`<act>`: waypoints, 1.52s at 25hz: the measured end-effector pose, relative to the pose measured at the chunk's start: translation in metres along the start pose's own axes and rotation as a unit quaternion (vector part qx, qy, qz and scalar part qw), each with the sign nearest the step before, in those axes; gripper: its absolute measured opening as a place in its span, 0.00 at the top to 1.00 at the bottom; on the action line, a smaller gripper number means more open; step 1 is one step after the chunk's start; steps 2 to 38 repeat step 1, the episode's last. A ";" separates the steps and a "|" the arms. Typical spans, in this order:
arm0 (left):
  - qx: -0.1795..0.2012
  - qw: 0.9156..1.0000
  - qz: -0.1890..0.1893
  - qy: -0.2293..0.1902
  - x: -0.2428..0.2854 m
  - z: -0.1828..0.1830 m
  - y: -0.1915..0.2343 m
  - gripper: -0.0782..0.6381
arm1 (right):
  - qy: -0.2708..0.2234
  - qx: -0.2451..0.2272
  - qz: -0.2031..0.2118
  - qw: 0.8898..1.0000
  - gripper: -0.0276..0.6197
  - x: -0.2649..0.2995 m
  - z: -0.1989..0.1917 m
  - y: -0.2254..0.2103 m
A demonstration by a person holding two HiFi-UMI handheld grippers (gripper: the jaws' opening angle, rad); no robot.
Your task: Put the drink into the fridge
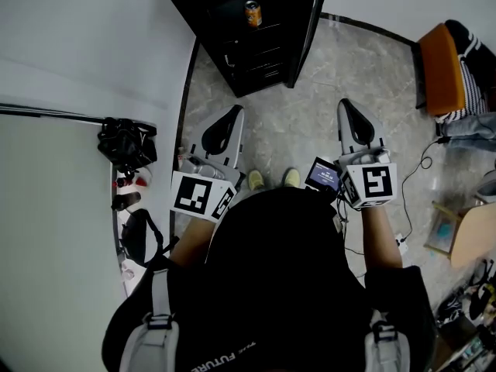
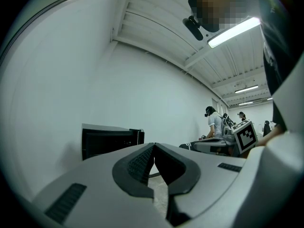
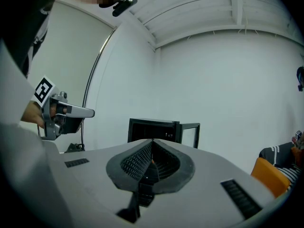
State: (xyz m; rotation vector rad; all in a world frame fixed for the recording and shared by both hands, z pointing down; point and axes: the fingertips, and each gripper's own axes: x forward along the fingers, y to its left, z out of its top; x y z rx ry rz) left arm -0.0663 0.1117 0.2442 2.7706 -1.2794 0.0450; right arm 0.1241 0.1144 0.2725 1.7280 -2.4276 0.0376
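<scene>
A black mini fridge stands on the floor ahead of me, its door swung open to the right. An orange drink can stands upright on an upper shelf inside it. My left gripper and right gripper hover side by side over the floor, well short of the fridge. Both are shut and empty. In the left gripper view the left gripper has its jaws meeting at the tips, with the fridge behind. In the right gripper view the right gripper points at the open fridge.
A white wall runs along the left, with a black bag at its foot. An orange chair and cables sit to the right. My shoes stand on grey marble floor. Other people work in the background.
</scene>
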 end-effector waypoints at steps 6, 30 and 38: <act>-0.001 1.000 0.001 0.000 0.000 -0.001 0.000 0.87 | -0.004 0.000 0.000 1.000 0.93 0.000 0.000 -0.001; -0.001 1.000 0.001 0.000 0.000 -0.001 0.000 0.87 | -0.004 0.000 0.000 1.000 0.93 0.000 0.000 -0.001; -0.001 1.000 0.001 0.000 0.000 -0.001 0.000 0.87 | -0.004 0.000 0.000 1.000 0.93 0.000 0.000 -0.001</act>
